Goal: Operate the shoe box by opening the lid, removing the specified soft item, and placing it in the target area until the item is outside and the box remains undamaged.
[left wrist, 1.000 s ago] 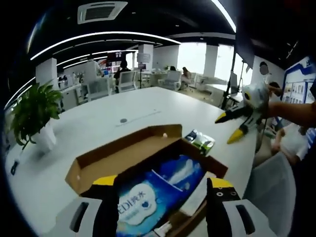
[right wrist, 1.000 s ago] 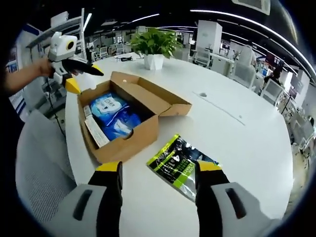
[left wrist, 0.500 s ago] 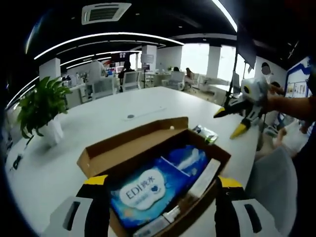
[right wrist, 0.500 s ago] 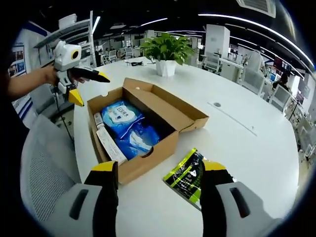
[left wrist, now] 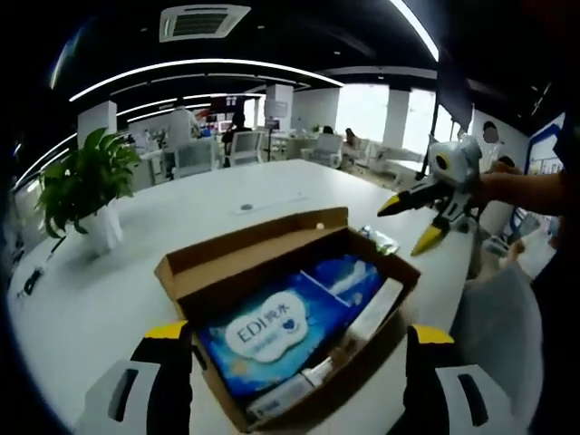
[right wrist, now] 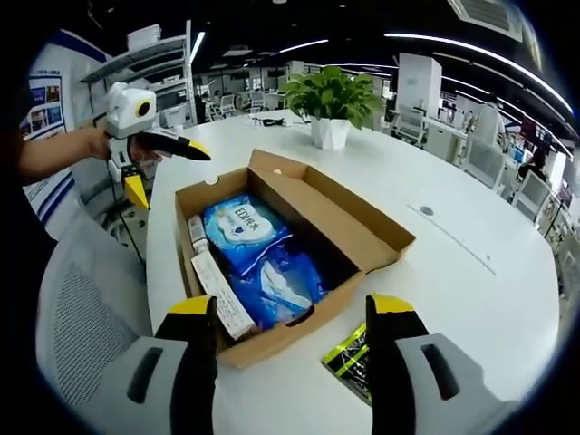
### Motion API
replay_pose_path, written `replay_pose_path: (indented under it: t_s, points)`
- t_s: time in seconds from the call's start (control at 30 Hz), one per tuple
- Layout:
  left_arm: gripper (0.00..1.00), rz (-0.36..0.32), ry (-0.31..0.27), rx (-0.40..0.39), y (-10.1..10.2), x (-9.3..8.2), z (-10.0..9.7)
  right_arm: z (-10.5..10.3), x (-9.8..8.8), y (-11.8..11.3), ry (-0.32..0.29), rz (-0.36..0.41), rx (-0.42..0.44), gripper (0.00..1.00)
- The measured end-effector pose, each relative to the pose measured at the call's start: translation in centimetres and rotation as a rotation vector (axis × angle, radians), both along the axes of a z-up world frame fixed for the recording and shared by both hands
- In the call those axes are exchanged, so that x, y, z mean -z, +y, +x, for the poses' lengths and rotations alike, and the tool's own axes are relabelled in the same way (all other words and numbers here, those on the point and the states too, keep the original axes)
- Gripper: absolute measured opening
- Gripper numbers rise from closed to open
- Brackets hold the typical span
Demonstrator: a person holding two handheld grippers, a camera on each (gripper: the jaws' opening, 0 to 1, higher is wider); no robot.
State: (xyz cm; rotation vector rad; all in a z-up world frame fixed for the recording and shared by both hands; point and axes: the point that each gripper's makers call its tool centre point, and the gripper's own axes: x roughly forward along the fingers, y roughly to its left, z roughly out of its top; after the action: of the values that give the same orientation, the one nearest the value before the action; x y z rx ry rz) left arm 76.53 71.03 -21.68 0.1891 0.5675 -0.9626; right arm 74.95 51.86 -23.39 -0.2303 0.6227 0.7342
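Left gripper view close over one end of shoe box [left wrist: 299,308]; right gripper view opposite end [right wrist: 272,263], facing

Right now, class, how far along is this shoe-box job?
Done: the shoe box lid is open. In hand: nothing; both the left tongs and right tongs are open, empty, above the box. Left: lift a blue soft pack out and place it on the table.

Open-plan office: desks [left wrist: 190,159], chairs [right wrist: 435,127]
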Motion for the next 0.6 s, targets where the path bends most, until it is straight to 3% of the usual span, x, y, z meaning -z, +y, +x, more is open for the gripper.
replay_pose_path:
  t_s: [0.1,0.6]
  points:
    - [1.00,-0.001,-0.002,0.002,-0.6,-0.3,-0.6,0.3,0.3,1.0,-0.001,0.001,-0.030,0.60]
    - [1.00,-0.019,-0.007,-0.005,0.3,-0.4,-1.3,2.1,2.5,4.5,0.016,-0.007,-0.120,0.52]
